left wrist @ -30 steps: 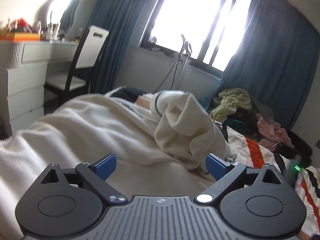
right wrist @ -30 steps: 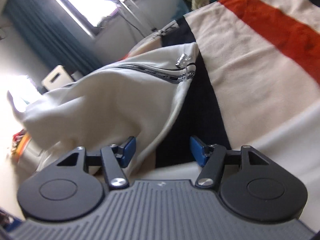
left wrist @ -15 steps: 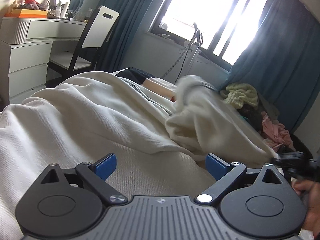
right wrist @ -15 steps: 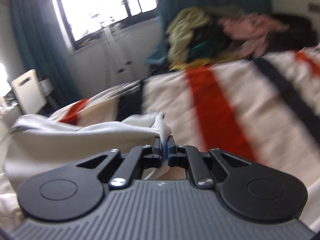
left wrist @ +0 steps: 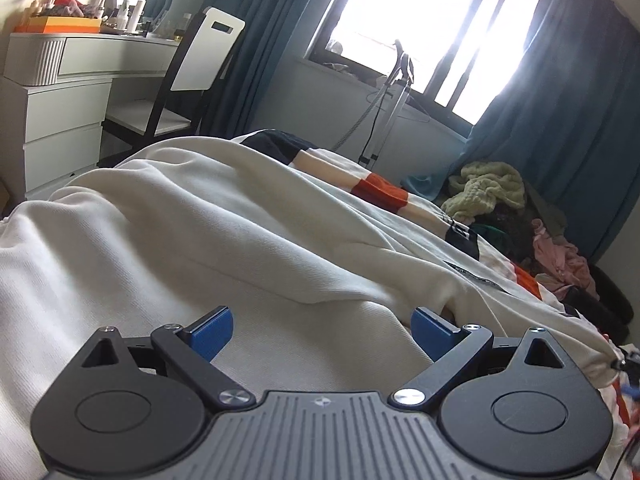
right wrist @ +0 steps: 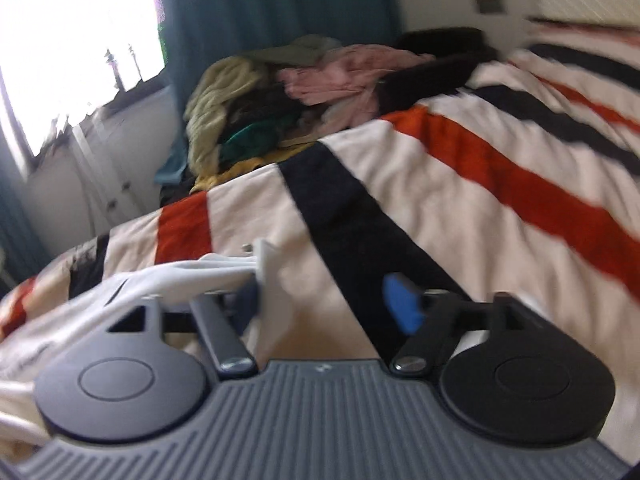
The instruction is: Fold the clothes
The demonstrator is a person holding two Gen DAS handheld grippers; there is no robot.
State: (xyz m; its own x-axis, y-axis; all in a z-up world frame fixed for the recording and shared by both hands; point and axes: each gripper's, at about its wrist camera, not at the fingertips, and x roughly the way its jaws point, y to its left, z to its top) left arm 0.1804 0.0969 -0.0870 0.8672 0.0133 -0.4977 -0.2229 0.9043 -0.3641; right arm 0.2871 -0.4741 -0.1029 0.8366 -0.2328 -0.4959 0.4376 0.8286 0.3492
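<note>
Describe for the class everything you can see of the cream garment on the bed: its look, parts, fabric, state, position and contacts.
The cream garment looks like a soft, finely ribbed knit, spread in long loose folds, not yet folded, over the striped bedspread. A dark printed band runs along one edge. One end is drawn out towards the right gripper, whose jaws have just been opening; a bunched tip lies against one jaw, unpinched. The left gripper hovers open above it.

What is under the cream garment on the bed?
A striped blanket in cream, orange and black lies under the cream garment. It shows only past the garment's far edge; the part beneath the garment is covered.
</note>
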